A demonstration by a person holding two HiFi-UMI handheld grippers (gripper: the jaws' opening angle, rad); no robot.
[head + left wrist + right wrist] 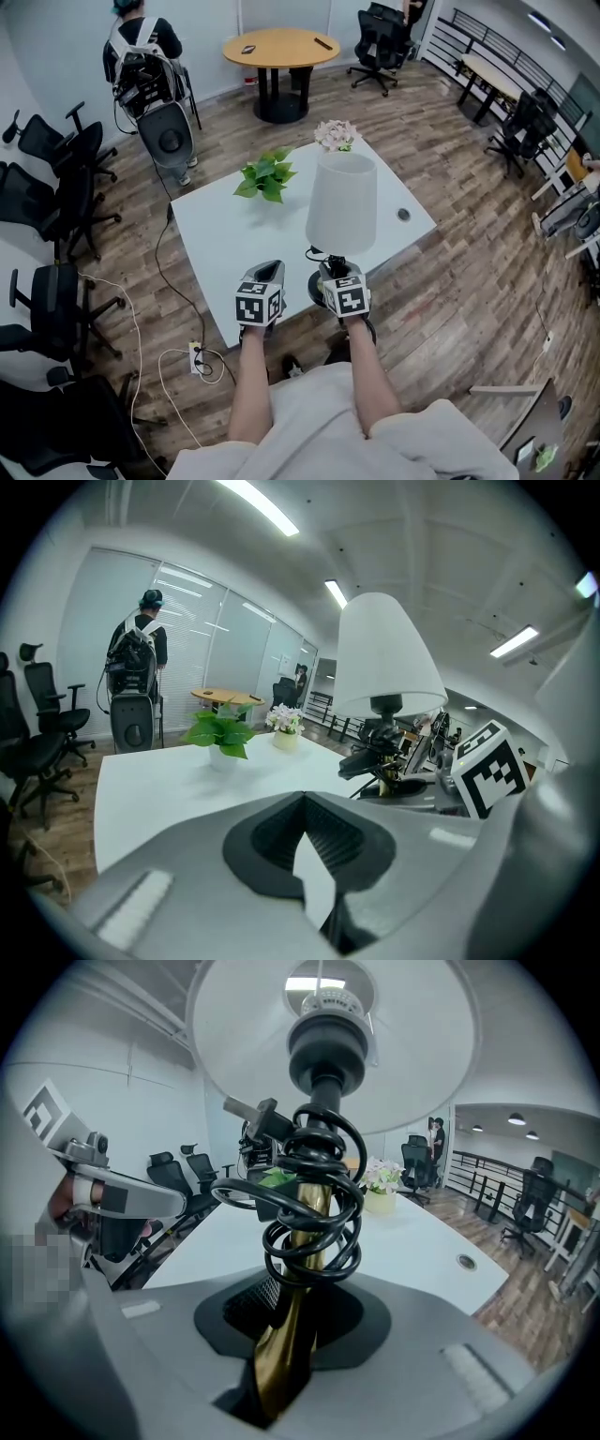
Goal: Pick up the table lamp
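Note:
The table lamp has a white shade [342, 202], a brass stem [305, 1241] with black cord coiled round it, and a dark round base [317, 289] near the front edge of the white table [216, 244]. My right gripper [336, 269] is shut on the stem just under the coil [292, 1321]. Whether the base rests on the table cannot be told. My left gripper [269, 274] hovers just left of the lamp; its jaws [302, 799] meet at the tips with nothing between them. In the left gripper view the shade [387, 658] stands to the right.
A green potted plant [266, 176] and a small pot of pale flowers [336, 136] stand at the table's far side, and a cable grommet [403, 215] sits at its right. Office chairs [56, 187] line the left. A person [141, 47] stands far left, near a round wooden table [280, 47].

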